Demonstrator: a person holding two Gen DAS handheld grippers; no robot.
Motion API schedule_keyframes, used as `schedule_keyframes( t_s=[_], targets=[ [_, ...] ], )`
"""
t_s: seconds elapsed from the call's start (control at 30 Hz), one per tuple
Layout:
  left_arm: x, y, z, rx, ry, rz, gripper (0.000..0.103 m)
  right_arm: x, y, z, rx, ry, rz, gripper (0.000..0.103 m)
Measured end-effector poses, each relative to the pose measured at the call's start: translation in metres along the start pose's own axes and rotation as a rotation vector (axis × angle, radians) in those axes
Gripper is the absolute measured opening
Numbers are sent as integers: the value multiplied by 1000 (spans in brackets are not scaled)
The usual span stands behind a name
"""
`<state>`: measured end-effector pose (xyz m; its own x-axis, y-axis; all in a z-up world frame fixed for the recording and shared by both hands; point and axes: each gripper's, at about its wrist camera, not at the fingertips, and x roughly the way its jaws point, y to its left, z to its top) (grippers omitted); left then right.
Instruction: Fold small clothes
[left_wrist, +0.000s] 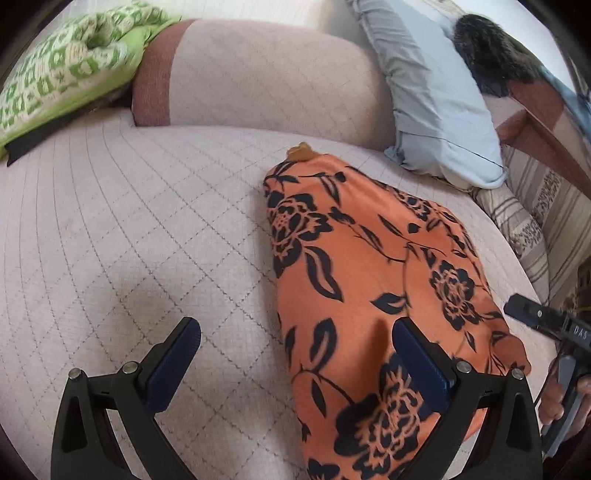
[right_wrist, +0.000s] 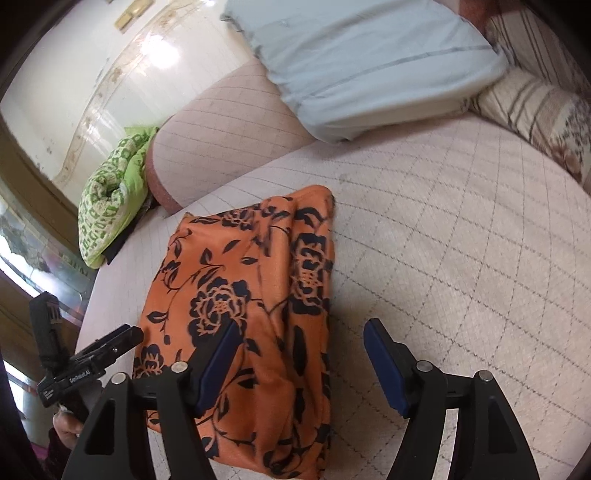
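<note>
An orange garment with a black flower print (left_wrist: 369, 280) lies folded in a long strip on the quilted bed; it also shows in the right wrist view (right_wrist: 240, 295). My left gripper (left_wrist: 295, 343) is open and empty, low over the garment's near end, its right finger over the cloth. My right gripper (right_wrist: 301, 343) is open and empty, its left finger over the garment's near right part. The right gripper's tip shows at the right edge of the left wrist view (left_wrist: 535, 314); the left gripper shows at the left of the right wrist view (right_wrist: 96, 354).
The pale pink quilted bed cover (left_wrist: 129, 221) spreads left of the garment. A pale blue pillow (left_wrist: 436, 110) and a pink bolster (left_wrist: 258, 74) lie at the back. A green patterned cloth (left_wrist: 62, 74) sits far left. A striped cushion (right_wrist: 535, 110) lies at the right.
</note>
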<state>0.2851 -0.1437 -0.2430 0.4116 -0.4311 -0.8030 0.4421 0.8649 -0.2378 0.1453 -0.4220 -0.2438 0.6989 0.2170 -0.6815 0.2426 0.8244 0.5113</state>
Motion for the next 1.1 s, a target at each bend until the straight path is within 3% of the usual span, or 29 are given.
schedule_keyframes(
  t_s=[0.2, 0.57, 1.1],
  targets=[
    [3, -8, 0, 18, 4, -48, 103, 20, -16, 0, 68, 56, 51, 73],
    [3, -21, 1, 92, -20, 16, 103, 30, -22, 1, 94, 65, 106, 73],
    [-1, -25, -1, 108, -28, 15, 103, 29, -21, 0, 88, 65, 126, 73]
  ],
)
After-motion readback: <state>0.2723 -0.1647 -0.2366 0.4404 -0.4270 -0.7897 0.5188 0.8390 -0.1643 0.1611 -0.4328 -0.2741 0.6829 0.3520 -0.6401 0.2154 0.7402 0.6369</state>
